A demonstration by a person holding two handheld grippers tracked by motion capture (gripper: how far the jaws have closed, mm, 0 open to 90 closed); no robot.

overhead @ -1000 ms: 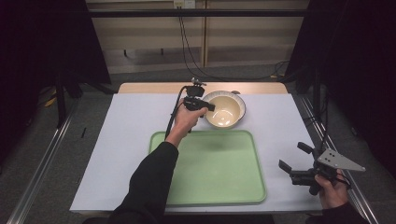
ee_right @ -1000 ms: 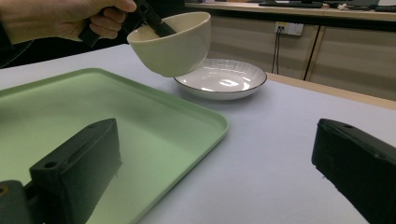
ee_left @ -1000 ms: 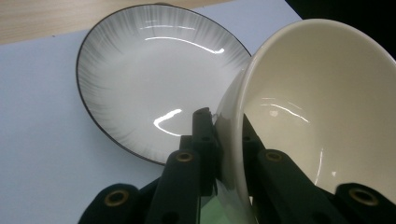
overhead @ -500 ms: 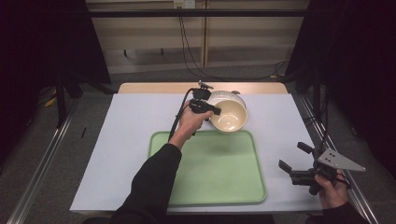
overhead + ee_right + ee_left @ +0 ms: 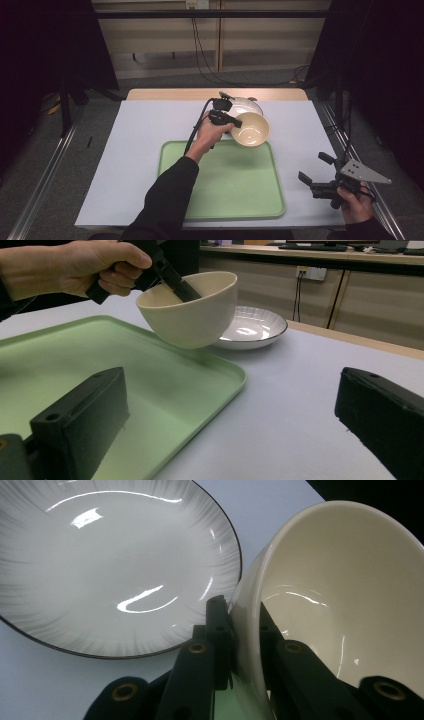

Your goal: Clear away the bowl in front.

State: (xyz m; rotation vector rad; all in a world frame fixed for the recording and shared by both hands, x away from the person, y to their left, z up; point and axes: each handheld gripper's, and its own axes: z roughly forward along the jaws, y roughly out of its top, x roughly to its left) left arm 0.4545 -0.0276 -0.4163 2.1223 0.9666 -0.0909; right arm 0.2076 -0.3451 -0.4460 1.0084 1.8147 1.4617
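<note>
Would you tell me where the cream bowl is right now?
The cream bowl hangs tilted in the left gripper, clamped by its rim, above the far edge of the green tray and just in front of the white plate.

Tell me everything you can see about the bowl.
The bowl is plain cream, glossy like glazed ceramic, round and deep, with nothing inside. The left gripper is clamped on its rim, one jaw inside the wall and one outside. It hangs tilted in the air, its opening tipped toward the high camera, over the far edge of the green tray, touching neither tray nor table. Just behind it a white plate with a dark rim lies on the table.
</note>
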